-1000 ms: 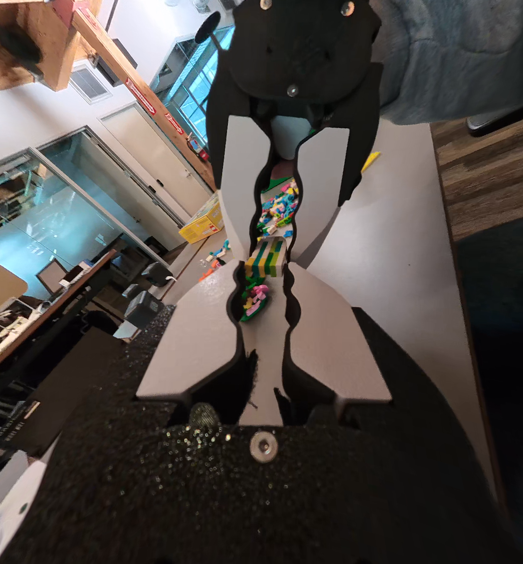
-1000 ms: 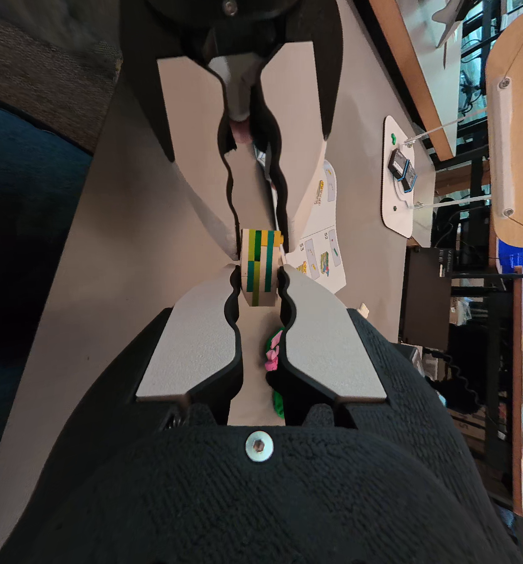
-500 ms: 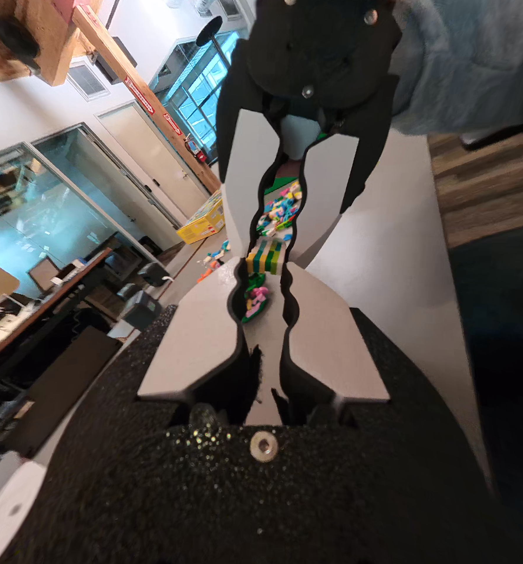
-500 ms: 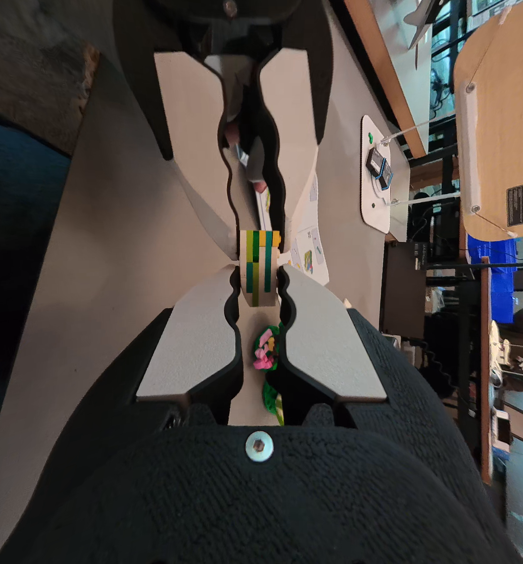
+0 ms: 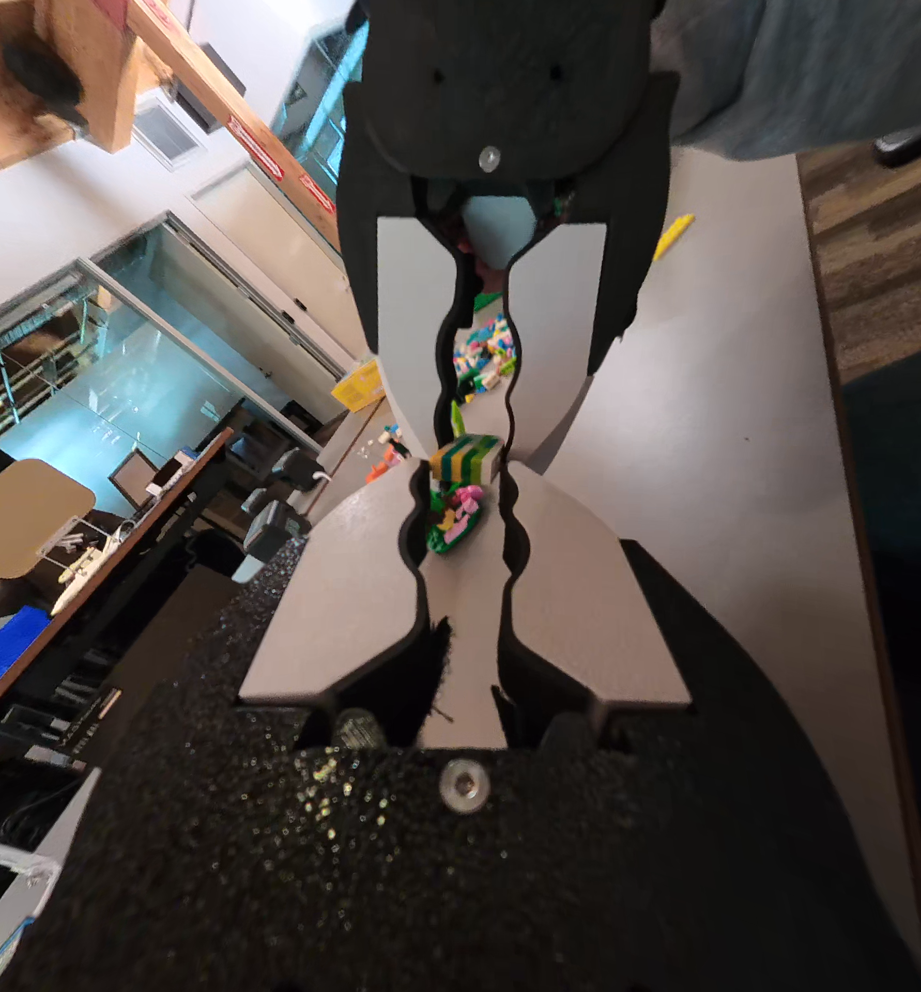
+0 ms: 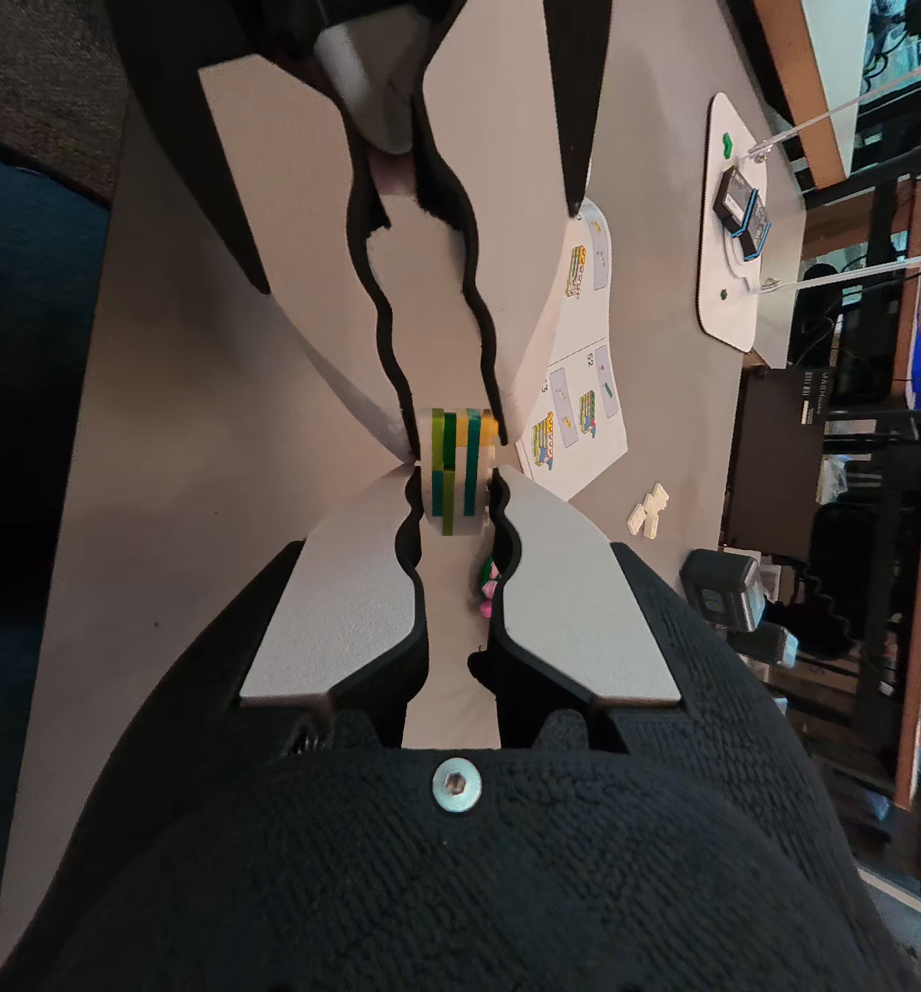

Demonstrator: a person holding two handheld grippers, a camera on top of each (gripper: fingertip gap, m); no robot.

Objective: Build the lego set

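Striped brick stack is clamped tip-to-tip between left gripper and right gripper.

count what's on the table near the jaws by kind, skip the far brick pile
striped green, yellow and white brick stack, clamped by both sets of jaws: 1
green plate with pink pieces: 1
open white instruction booklet: 1
small cream tiles: 3
yellow cardboard box: 1
total: 7
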